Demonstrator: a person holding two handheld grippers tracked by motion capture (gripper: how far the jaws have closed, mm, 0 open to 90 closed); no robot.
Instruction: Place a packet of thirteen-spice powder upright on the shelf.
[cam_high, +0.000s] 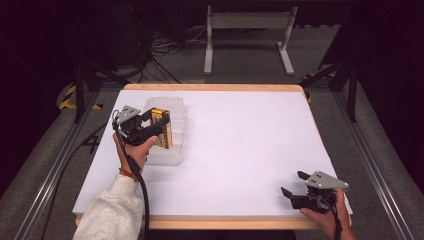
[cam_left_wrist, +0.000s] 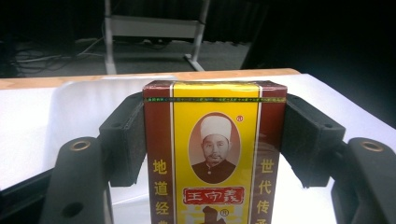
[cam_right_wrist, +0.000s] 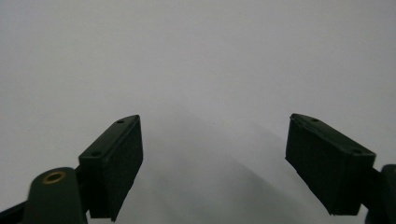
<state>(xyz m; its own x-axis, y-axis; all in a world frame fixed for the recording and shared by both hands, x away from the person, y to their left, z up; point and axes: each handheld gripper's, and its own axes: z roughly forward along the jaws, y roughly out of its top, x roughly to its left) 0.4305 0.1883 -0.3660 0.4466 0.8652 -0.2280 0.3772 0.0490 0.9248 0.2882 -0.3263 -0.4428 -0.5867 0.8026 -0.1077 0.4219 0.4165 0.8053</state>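
White table surface: white sheet (cam_high: 240, 150) covers the tabletop; a wooden edge shows along the far and near sides.
Clear container: translucent plastic tray (cam_high: 176, 150) sits on the left part of the sheet, long side running away from the person.
Left gripper: left gripper (cam_high: 150, 121) is held above the tray, jaws pointing toward the table's right side; a grey three-cornered plate sits on top and a black cable trails down past the sleeve.
Right gripper: right gripper (cam_high: 292, 183) rests low at the near right corner of the sheet, well apart from the tray; jaws stand wide apart with nothing between them, bare white sheet ahead in the right gripper view.
Box: yellow-and-maroon box (cam_left_wrist: 212, 158) is clamped between both left pads (cam_left_wrist: 127, 140), upright, over the tray; printed front face with a portrait oval and red-and-yellow characters faces the left gripper view.
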